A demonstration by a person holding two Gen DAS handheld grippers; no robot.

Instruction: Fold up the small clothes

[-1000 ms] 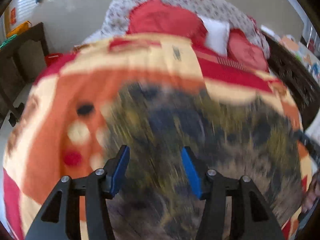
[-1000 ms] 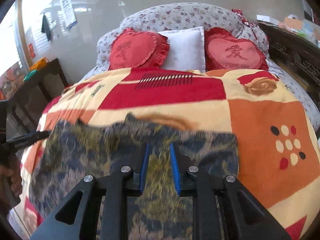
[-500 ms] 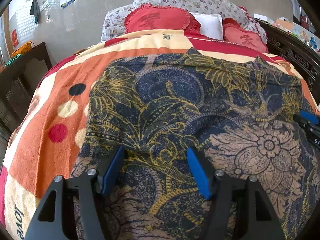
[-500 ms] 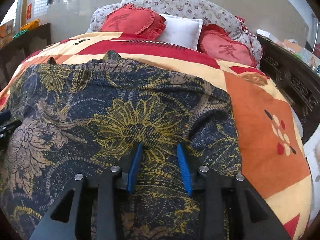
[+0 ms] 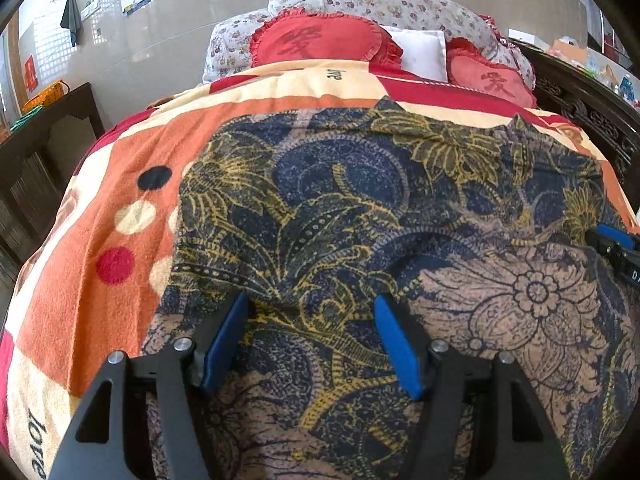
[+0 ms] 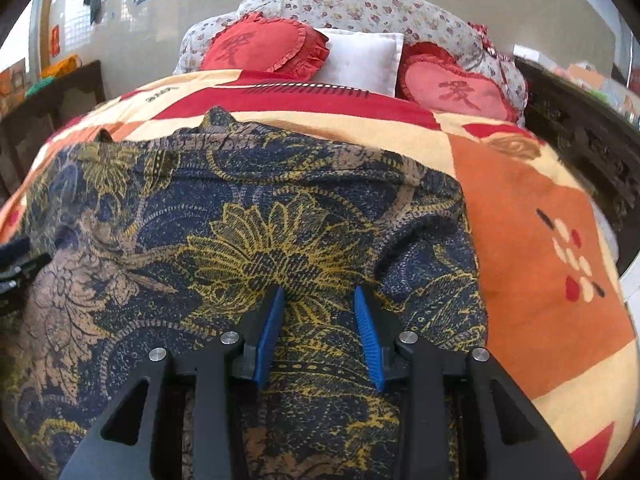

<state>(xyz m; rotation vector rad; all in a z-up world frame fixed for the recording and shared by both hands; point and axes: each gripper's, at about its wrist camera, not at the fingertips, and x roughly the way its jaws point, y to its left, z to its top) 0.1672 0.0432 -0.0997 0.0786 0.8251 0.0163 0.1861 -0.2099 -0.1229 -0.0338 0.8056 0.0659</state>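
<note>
A navy, gold and tan floral garment (image 5: 344, 208) lies spread on the patterned blanket (image 5: 92, 232); it also shows in the right wrist view (image 6: 248, 232). My left gripper (image 5: 310, 308) is open, its blue pads low over the garment's near left part. My right gripper (image 6: 319, 294) is open over the garment's near right part, and its tip shows at the right edge of the left wrist view (image 5: 614, 240). Neither holds cloth. The garment's near edge is hidden under the grippers.
Two red heart cushions (image 6: 264, 48) and a white pillow (image 6: 360, 60) lie at the bed's head. A dark carved bed frame (image 6: 580, 136) runs along the right. A dark wooden cabinet (image 5: 44, 136) stands at the left.
The garment has come down from being held up and now lies flat on the blanket. Both grippers have dropped close to it, and the right one has opened wider.
</note>
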